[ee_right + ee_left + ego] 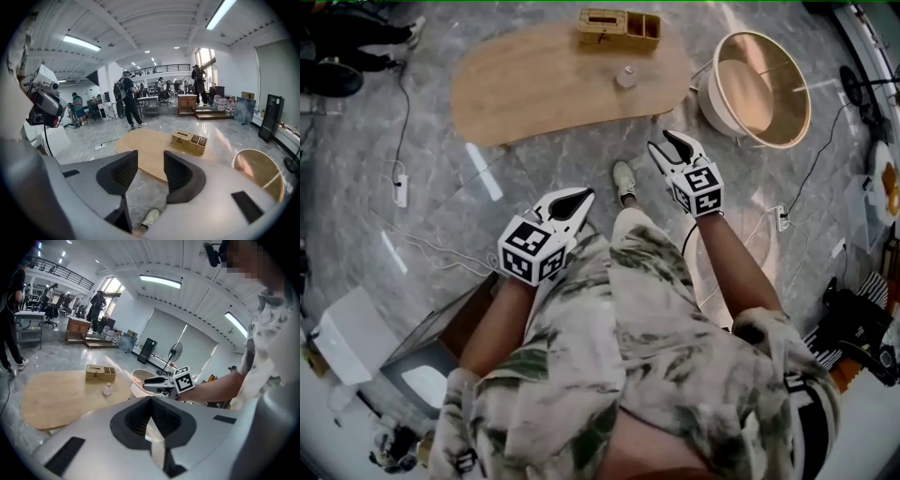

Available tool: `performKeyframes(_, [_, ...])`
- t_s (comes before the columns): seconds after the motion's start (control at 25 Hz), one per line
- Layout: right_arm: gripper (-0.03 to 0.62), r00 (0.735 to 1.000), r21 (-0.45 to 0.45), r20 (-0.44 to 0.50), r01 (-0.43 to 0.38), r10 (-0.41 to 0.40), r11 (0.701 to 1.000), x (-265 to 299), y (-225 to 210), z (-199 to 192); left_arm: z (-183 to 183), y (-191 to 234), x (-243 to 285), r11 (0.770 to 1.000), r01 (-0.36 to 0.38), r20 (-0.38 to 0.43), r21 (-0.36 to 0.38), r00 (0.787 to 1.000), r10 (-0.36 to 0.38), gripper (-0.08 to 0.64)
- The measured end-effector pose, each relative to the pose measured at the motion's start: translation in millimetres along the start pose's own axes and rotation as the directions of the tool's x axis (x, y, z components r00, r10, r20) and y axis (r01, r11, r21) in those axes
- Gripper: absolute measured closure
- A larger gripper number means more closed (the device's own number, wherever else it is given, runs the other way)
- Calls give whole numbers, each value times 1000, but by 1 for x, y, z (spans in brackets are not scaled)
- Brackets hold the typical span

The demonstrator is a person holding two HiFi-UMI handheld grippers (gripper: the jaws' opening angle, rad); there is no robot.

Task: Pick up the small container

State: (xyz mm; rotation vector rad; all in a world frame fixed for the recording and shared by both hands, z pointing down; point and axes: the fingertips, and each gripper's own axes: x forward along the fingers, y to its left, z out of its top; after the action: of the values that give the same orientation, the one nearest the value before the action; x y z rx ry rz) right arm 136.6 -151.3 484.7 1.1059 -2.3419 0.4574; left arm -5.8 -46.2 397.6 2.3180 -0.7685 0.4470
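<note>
Still reaching step, nothing picked up. Small container far off on tabletop, near box. My right tongs wide open, empty. Left tongs closed, empty. Next I think: step closer, put right tongs around it.

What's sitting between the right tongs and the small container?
Nothing visible. The right tongs hang open above the floor. Only bare floor and tabletop lie before the small container. The wicker box stands beyond it.

Whitish small container on pale wooden table (grey marbled floor beneath).
</note>
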Motion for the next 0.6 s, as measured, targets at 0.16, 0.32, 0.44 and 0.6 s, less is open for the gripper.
performKeyframes(0.16, [400, 1000, -3, -29, -13, 12, 1000, 64, -61, -11, 20, 30, 56, 1000, -6, -42, -6, 999, 6, 538])
performKeyframes(0.32, [400, 999, 10, -49, -21, 21, 1000, 125, -110, -26, 34, 62, 112, 1000, -11, -70, -4, 998, 11, 538])
performKeyframes(0.44, [400, 997, 16, -72, -25, 26, 1000, 170, -140, -41, 41, 86, 149, 1000, -6, -87, -13, 996, 5, 538])
performKeyframes(0.6, [399, 995, 24, -95, -35, 37, 999, 240, -184, -65, 49, 123, 205, 999, 9, -107, -39, 994, -13, 538])
